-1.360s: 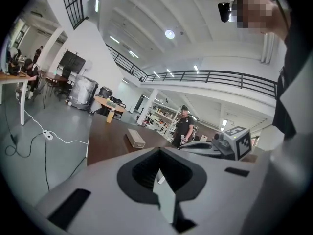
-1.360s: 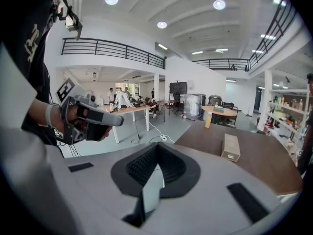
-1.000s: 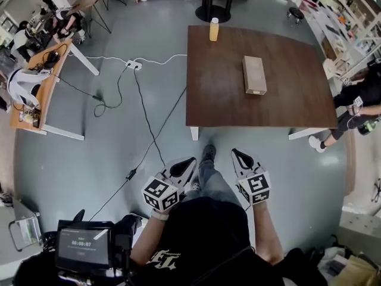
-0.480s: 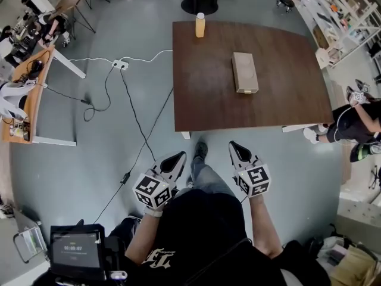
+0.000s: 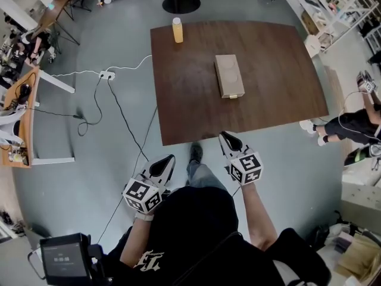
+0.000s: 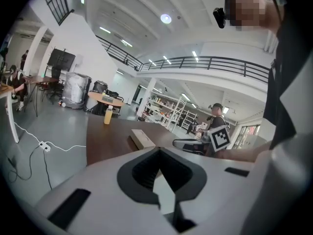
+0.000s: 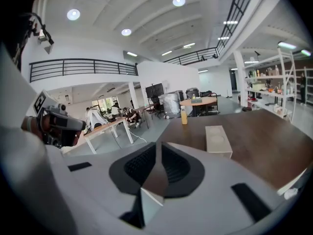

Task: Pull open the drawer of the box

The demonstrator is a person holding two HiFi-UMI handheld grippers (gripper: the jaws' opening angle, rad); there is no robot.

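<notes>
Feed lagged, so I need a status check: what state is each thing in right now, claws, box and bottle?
left claw: shut, empty, short of the table.
right claw: shut, empty, at the table's near edge.
box: lying flat on the table, drawer closed.
bottle: upright, capped, near the far edge.

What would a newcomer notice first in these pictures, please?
The dark brown wooden table fills the middle, with a beige rectangular box lying near its centre and an orange bottle upright at its far edge. The grey left tool and grey right tool point toward it, both shut and empty.
</notes>
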